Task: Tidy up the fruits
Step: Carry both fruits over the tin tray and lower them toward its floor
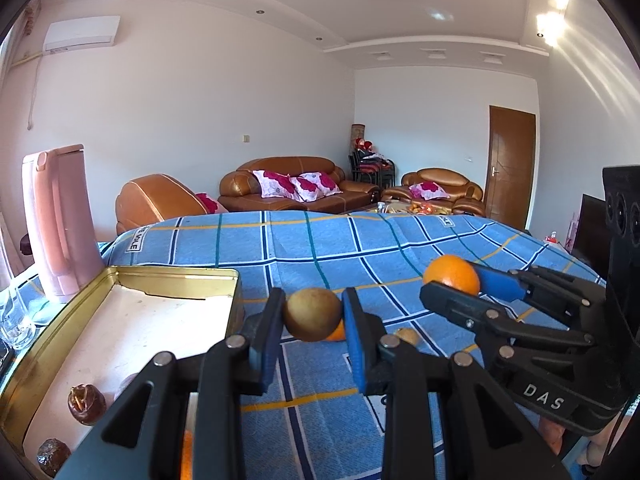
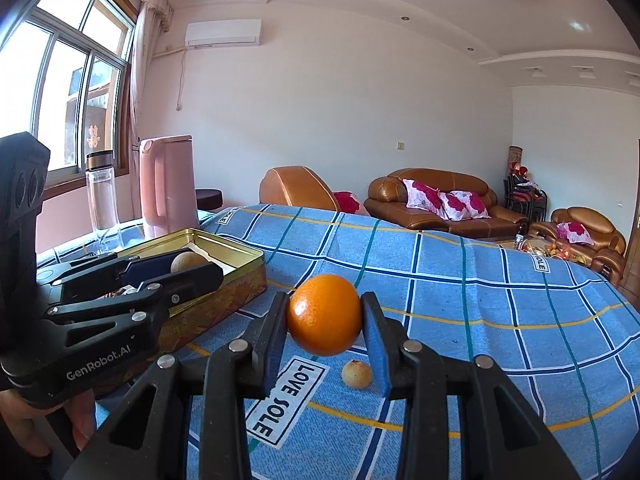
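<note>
My left gripper (image 1: 313, 314) is shut on a round tan-brown fruit (image 1: 312, 314), held above the blue checked cloth just right of the gold tin tray (image 1: 176, 274). It also shows in the right wrist view (image 2: 188, 266), over the tray (image 2: 240, 264). My right gripper (image 2: 325, 316) is shut on an orange (image 2: 325, 314), held above the cloth; it shows in the left wrist view (image 1: 452, 280). Two dark dates (image 1: 86, 404) lie in the tray. A small tan fruit (image 2: 356, 374) and part of another orange (image 1: 336, 332) lie on the cloth.
A pink kettle (image 1: 60, 224) stands behind the tray, with a clear bottle (image 2: 102, 196) and glasses (image 1: 16, 320) beside it. The cloth-covered table (image 2: 480, 300) stretches to the right. Sofas and a door lie beyond.
</note>
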